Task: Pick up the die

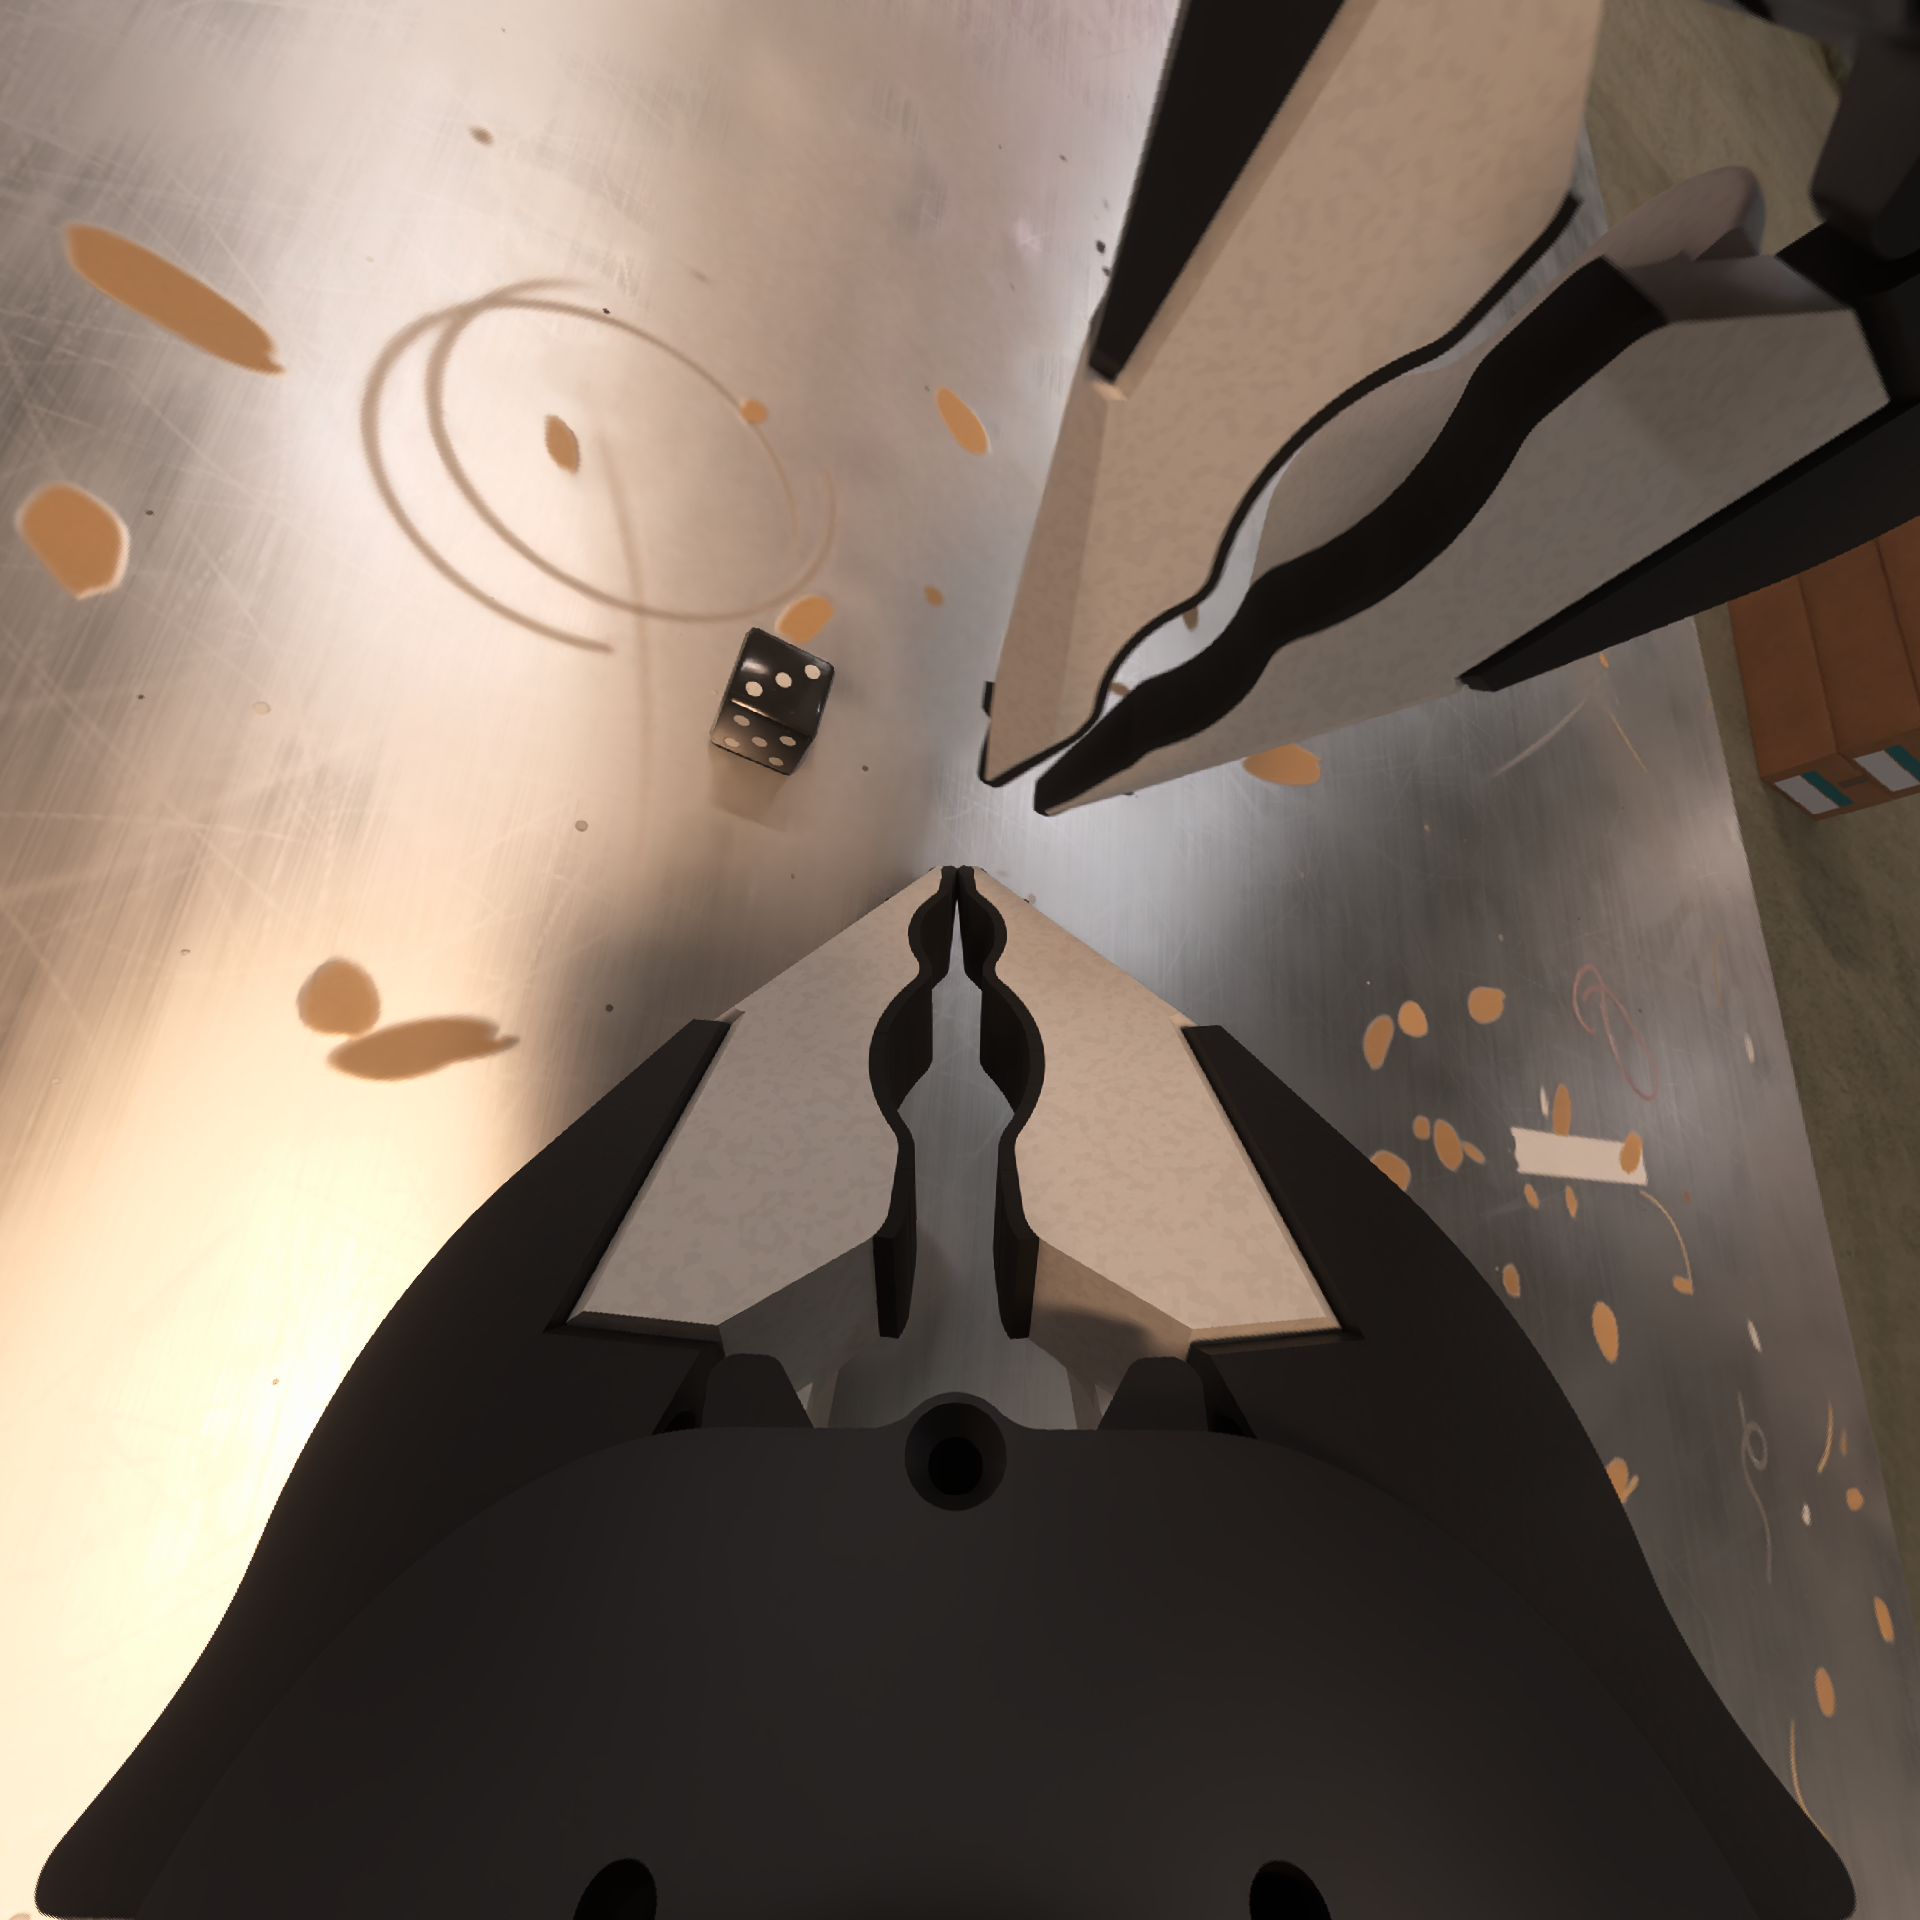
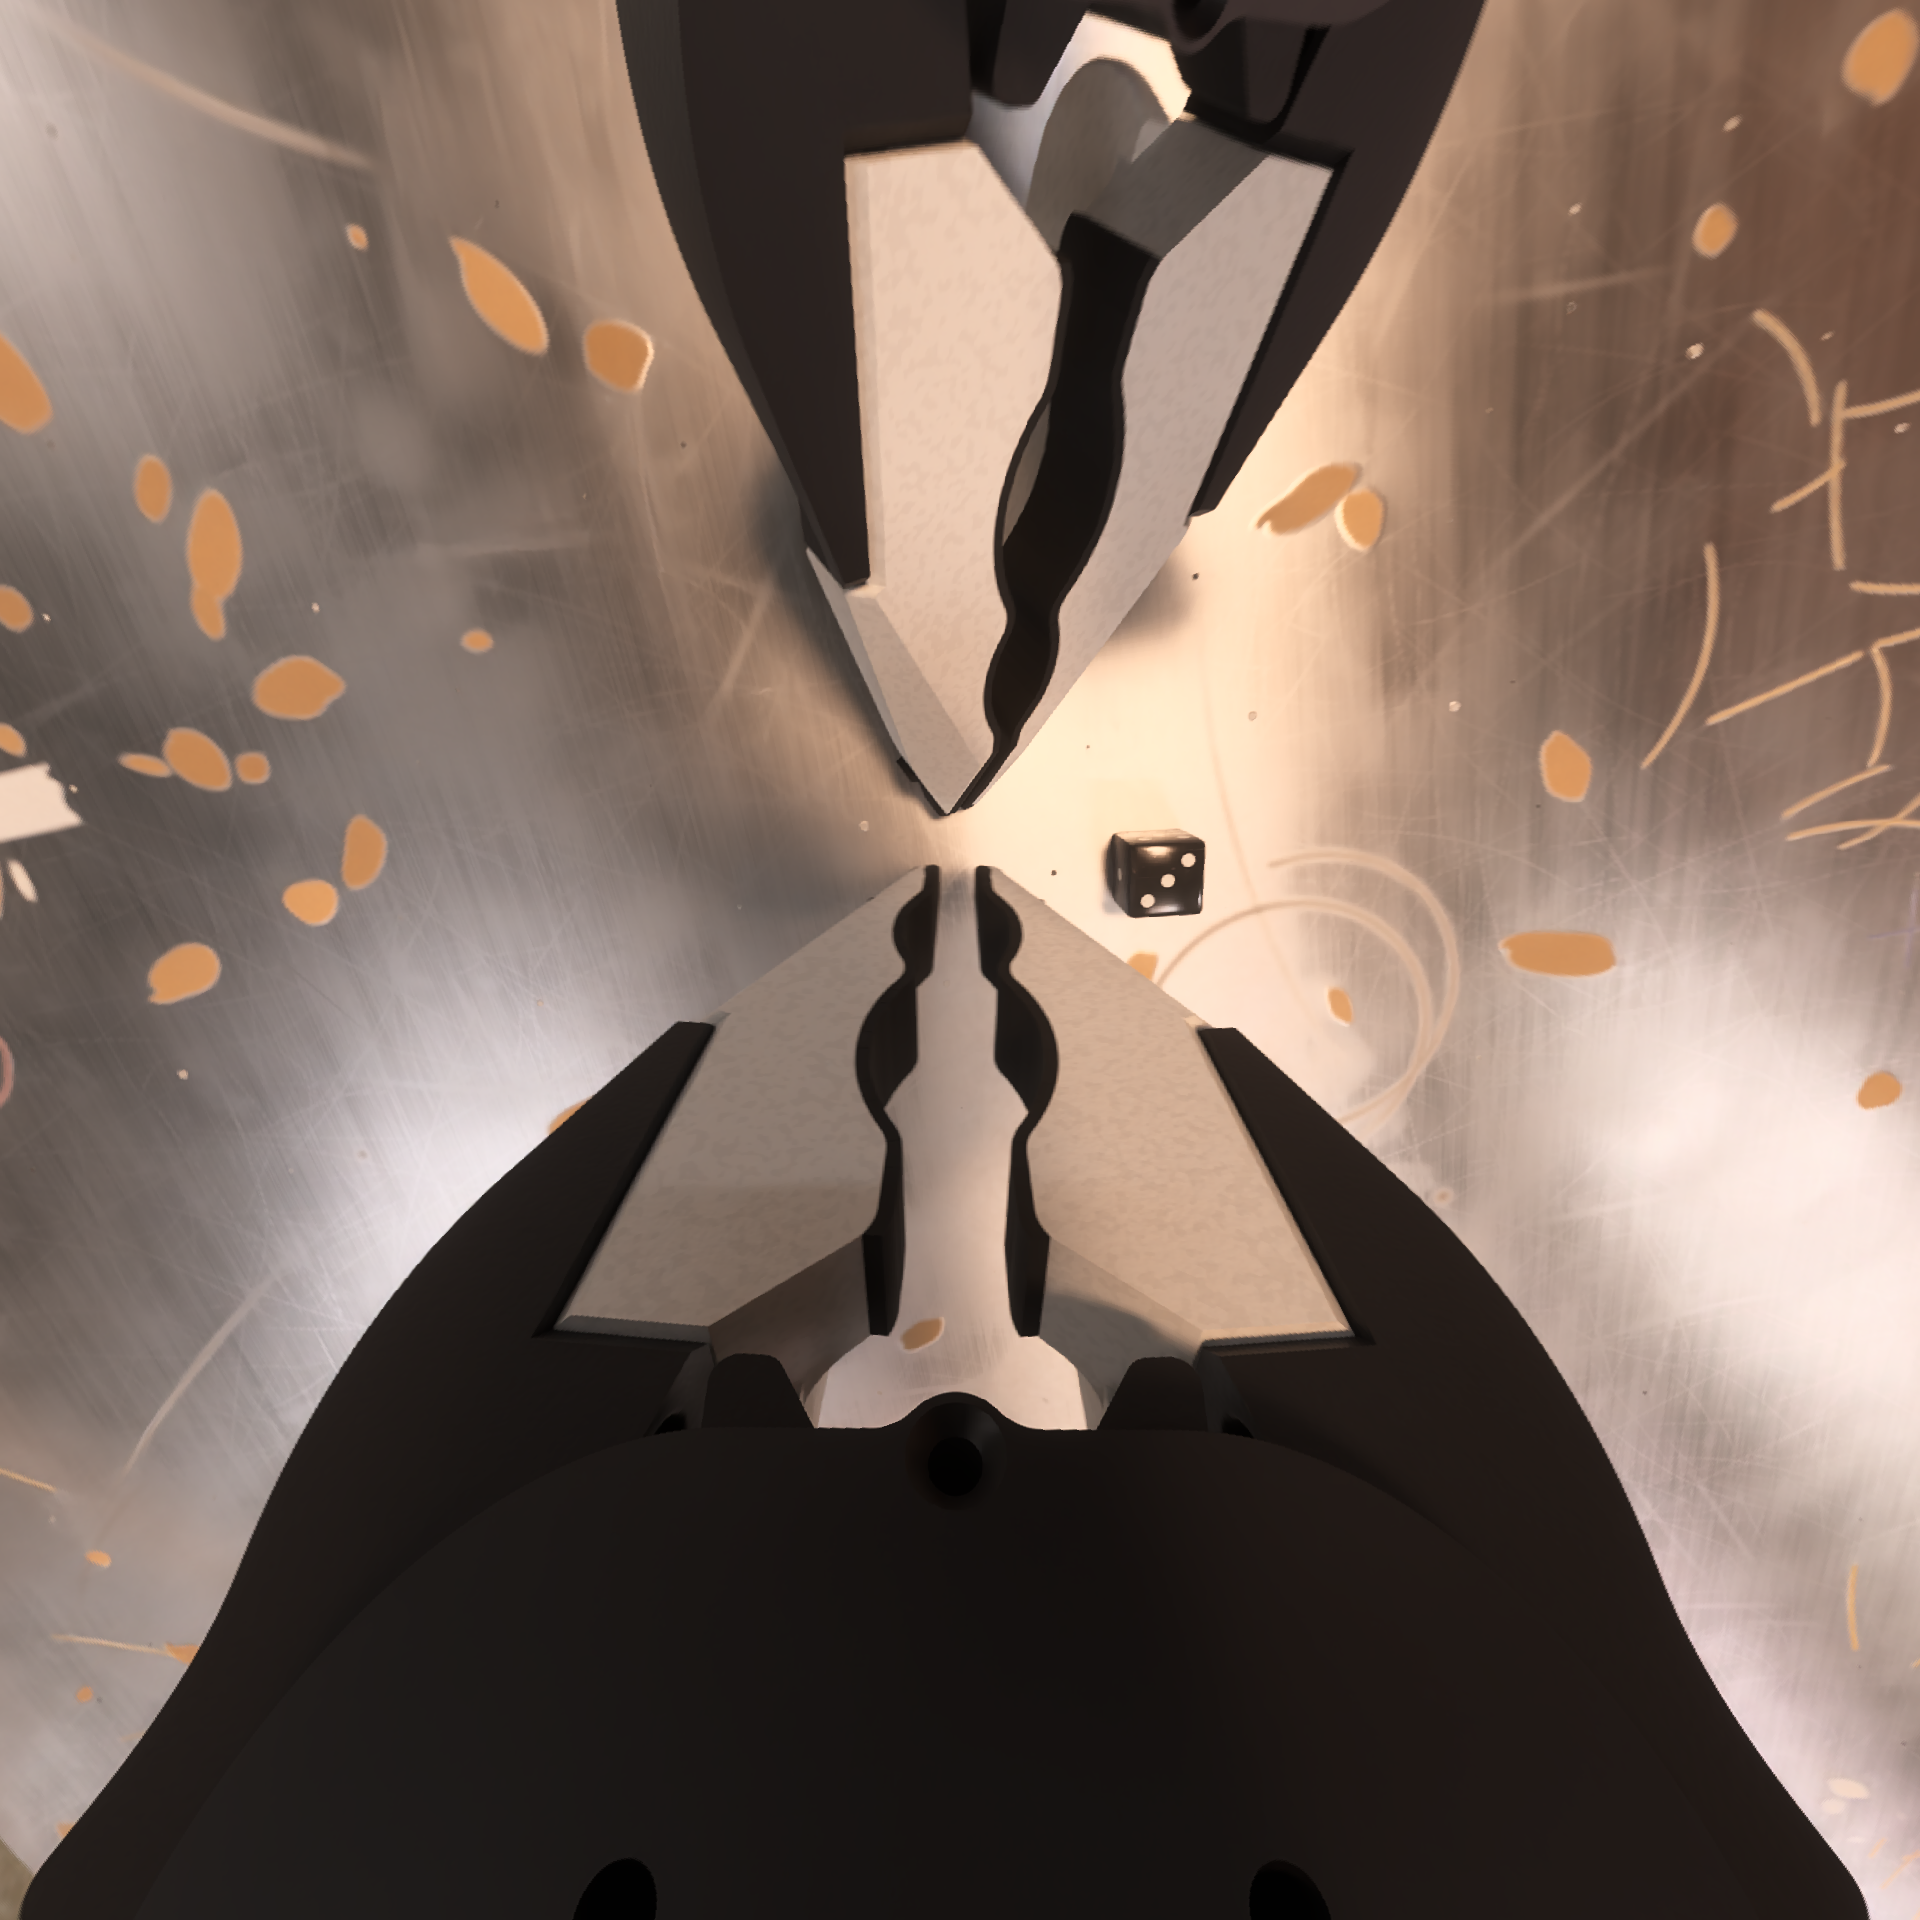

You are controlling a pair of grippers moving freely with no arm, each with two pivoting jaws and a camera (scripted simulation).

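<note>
A small black die (image 1: 774,704) with white pips sits on a scratched metal table (image 1: 312,831). In the left wrist view it lies ahead and left of my left gripper (image 1: 958,871), whose fingertips touch with nothing between them. My right gripper (image 1: 1023,781) comes in from the upper right, its tips just right of the die. In the right wrist view the die (image 2: 1158,873) lies just right of my right gripper (image 2: 954,875), whose fingertips stand a narrow gap apart and hold nothing. The left gripper (image 2: 951,805) points at it tip to tip. Neither gripper touches the die.
Orange spots and a ring stain (image 1: 603,468) mark the table. A strip of pale tape (image 1: 1579,1155) lies at the right. The table edge runs down the right side, with a brown cardboard box (image 1: 1829,675) on the floor beyond it.
</note>
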